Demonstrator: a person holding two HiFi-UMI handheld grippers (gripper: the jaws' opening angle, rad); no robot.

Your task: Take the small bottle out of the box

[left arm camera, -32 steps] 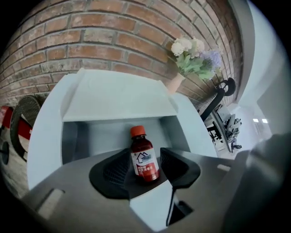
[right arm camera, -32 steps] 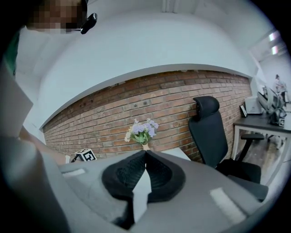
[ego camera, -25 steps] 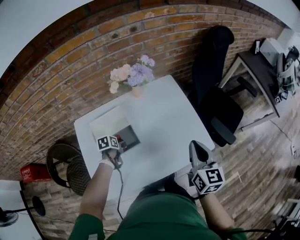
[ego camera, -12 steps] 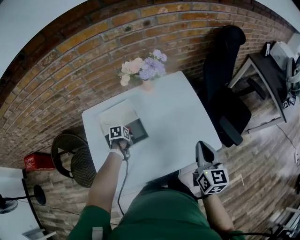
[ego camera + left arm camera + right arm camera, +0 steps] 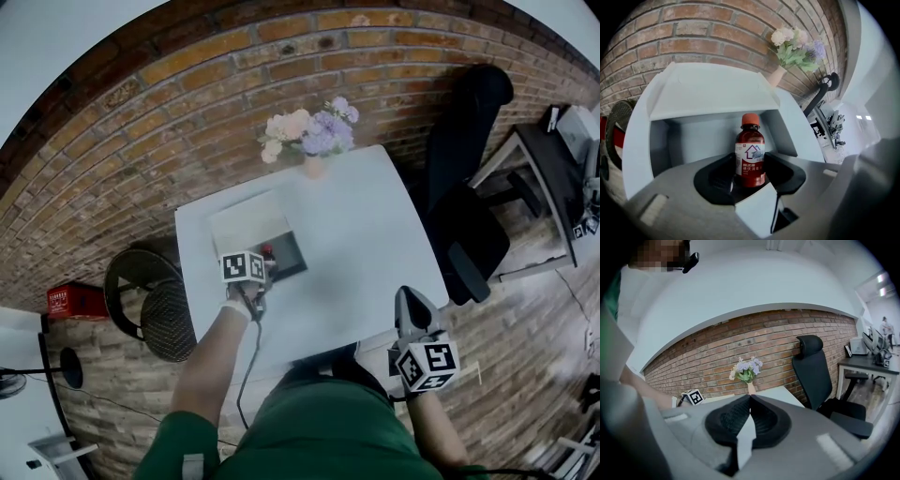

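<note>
Glossy brown cylindrical bottle point(image 5: 750, 157), orange-capped

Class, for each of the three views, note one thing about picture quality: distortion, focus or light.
Head view: fisheye bends the brick wall into an arc. Left gripper view: the bottle is sharp, black vignette fills the corners. Right gripper view: ceiling lights glare, and the wall curves too.

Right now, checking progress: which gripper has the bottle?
The left gripper: its jaws have just been closing onto the small bottle; right gripper shut, empty.
</note>
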